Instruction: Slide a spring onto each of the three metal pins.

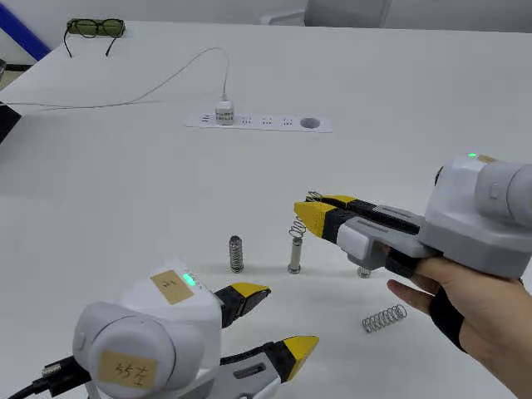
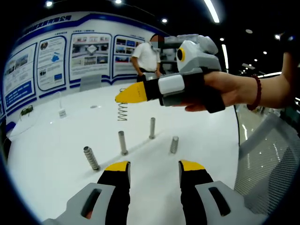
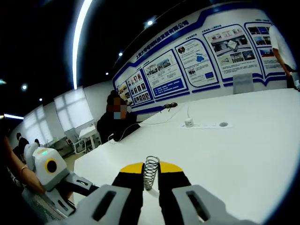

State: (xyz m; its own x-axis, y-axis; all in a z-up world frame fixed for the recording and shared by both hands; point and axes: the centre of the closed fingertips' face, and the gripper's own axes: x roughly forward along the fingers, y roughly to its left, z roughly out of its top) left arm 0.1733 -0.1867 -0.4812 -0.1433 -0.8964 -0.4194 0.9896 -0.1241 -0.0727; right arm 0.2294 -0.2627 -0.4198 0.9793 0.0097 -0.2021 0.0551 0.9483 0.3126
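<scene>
Yellow-tipped right gripper pinches a spring right over the bare middle pin. Left of that pin stands a sprung pin. Right of it, the third pin is partly hidden under the gripper, with a loose spring beyond. Left gripper sits nearer the person, jaws spread, empty.

The left gripper and right gripper are cased in white and grey, tipped yellow; a black glove is worn.
</scene>
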